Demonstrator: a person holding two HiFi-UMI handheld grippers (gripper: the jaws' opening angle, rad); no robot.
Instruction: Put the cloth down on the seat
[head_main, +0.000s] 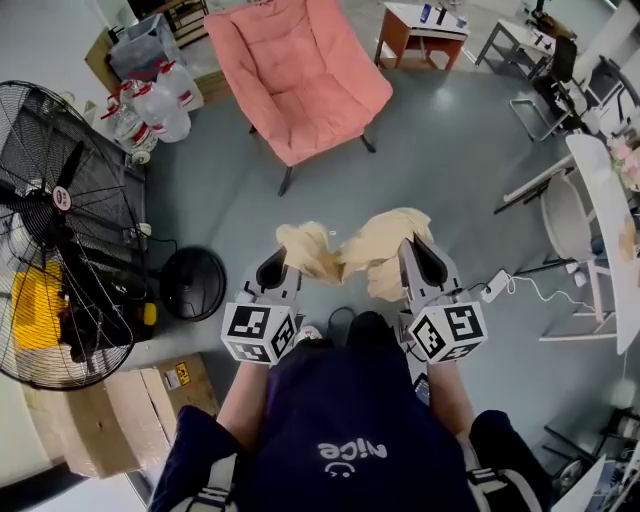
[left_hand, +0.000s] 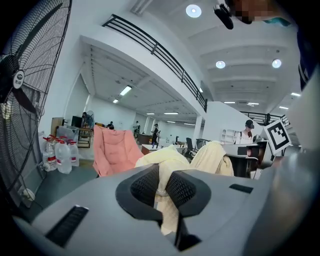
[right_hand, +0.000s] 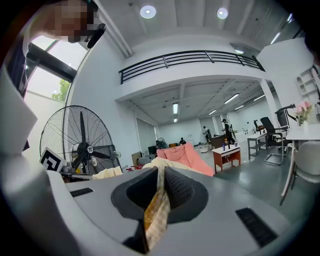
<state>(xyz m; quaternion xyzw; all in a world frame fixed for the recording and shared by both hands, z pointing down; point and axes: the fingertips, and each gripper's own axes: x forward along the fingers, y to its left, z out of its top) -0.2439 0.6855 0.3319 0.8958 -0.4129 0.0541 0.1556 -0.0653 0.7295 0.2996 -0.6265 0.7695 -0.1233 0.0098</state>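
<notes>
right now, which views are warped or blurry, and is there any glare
Head view: sharp, evenly lit, mild bowing at the edges. Left gripper view: heavy fisheye, ceiling lamps blown out. Right gripper view: same fisheye, cloth between the jaws soft, fan crisp.

Grey floor (head_main: 230, 200); large standing fan (head_main: 60, 200) at left (water jugs (head_main: 160, 105) beyond). Small wooden table (head_main: 425, 25) far right. Round ceiling lights (left_hand: 193, 10) overhead.
</notes>
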